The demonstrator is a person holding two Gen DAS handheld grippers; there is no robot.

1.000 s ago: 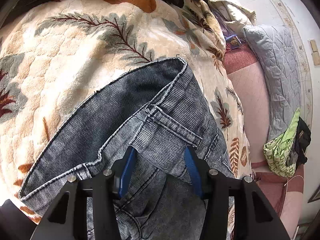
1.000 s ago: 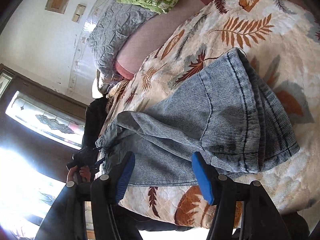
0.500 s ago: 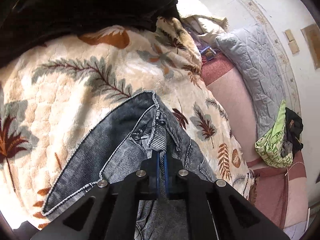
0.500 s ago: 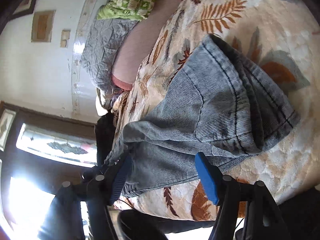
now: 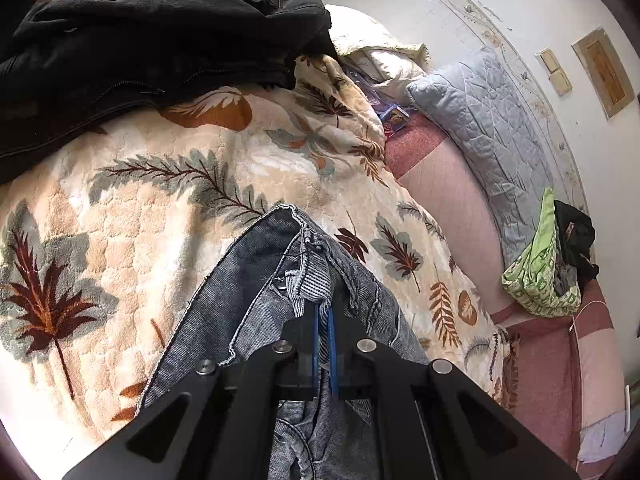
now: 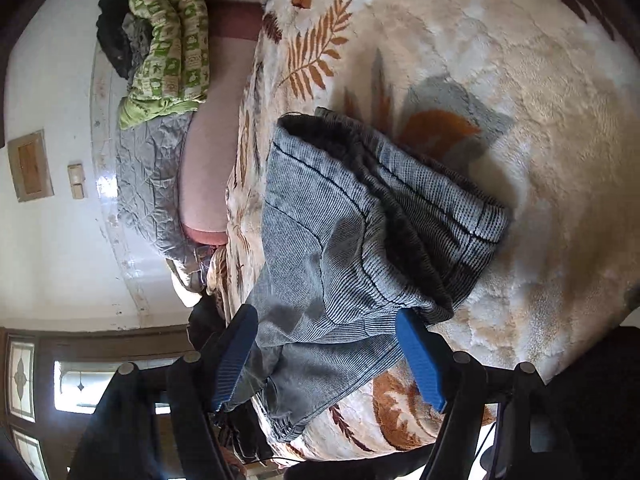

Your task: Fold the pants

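Since the earlier frame, the left gripper (image 5: 324,320) has clamped on the waistband of the jeans (image 5: 280,300) and raised it off the bed (image 5: 140,220). Its thin bite may slip under the denim's weight. The right gripper (image 6: 324,344), tilted downward, has just opened wider, straddling the hems without pressing them.

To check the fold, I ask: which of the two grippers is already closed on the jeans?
The left gripper: its blue pads pinch the jeans at the waistband. The right gripper stands open around the denim.
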